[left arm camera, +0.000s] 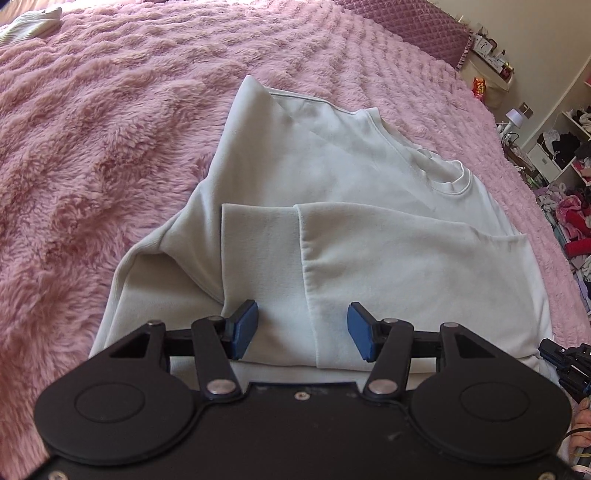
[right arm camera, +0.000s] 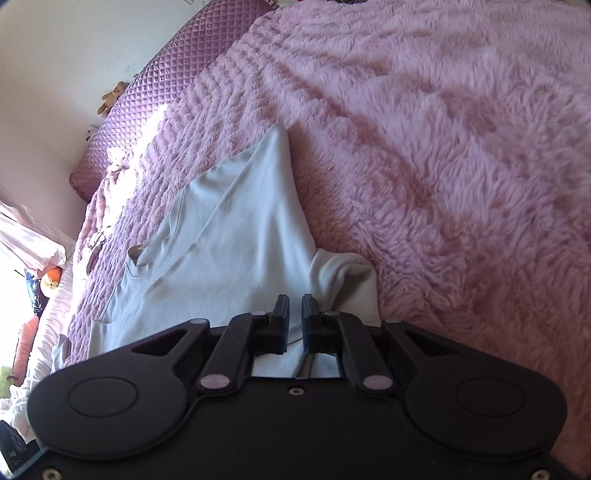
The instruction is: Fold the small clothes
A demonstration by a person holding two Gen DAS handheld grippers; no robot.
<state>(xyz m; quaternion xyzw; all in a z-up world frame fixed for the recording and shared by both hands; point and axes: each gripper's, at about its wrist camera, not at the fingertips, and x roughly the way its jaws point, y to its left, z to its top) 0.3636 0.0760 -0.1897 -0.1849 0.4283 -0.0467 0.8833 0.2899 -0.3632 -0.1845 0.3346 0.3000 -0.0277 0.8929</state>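
Folding stage: both sleeves lie crossed over the body, so by my read the cross-fold comes next.
Left gripper: jaws wide, nothing between the blue pads, hanging just over the near hem.
Right gripper: jaws narrow, nearly together; pale cloth sits right at them, but a real pinch cannot be told.
Garment: pale white, soft cotton sweatshirt lying flat on the bed, near its edge, neck pointing away.
Handling: light, limp, not fragile; will sag and drag on the pile rather than slide, so lift, don't push.
Hold: take the doubled hem or ribbed cuff, several layers thick, better than a single ply.
Bed cover: fluffy pink plush blanket under everything.
Left view only: ribbed collar, both folded sleeves, a second cream knit item far off.
Right view only: bunched cuff, quilted purple headboard.
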